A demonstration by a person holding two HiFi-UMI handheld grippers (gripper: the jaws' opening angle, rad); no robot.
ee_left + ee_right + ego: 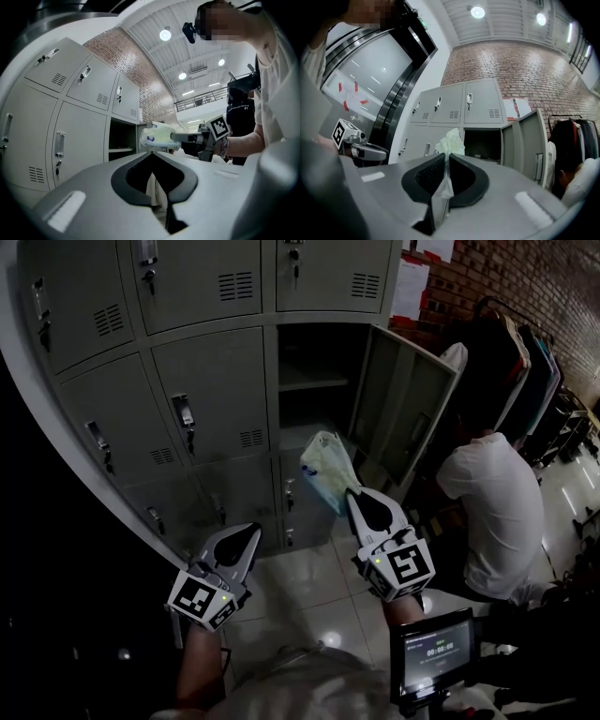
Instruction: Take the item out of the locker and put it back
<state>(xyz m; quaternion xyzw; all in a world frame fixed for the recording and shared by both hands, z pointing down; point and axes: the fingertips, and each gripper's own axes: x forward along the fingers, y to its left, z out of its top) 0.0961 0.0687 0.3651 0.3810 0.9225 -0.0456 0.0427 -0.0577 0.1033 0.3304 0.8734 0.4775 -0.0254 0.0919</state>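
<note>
My right gripper (354,495) is shut on a pale green-white plastic bag (326,470), which it holds up in front of the open locker (314,381). The bag's thin film is pinched between its jaws (446,157), and the bag's bulk (450,143) rises beyond the tips. From the left gripper view, the bag (157,138) hangs at the tip of the right gripper (174,137), just outside the locker opening (121,140). My left gripper (253,529) is lower and to the left, shut, with nothing in it (151,153).
The locker's door (403,409) swings out to the right. The grey lockers (202,399) around it are closed. A person in a white shirt (497,512) crouches at the right. Behind them stands a clothes rack (525,371). A small screen (433,652) sits near my body.
</note>
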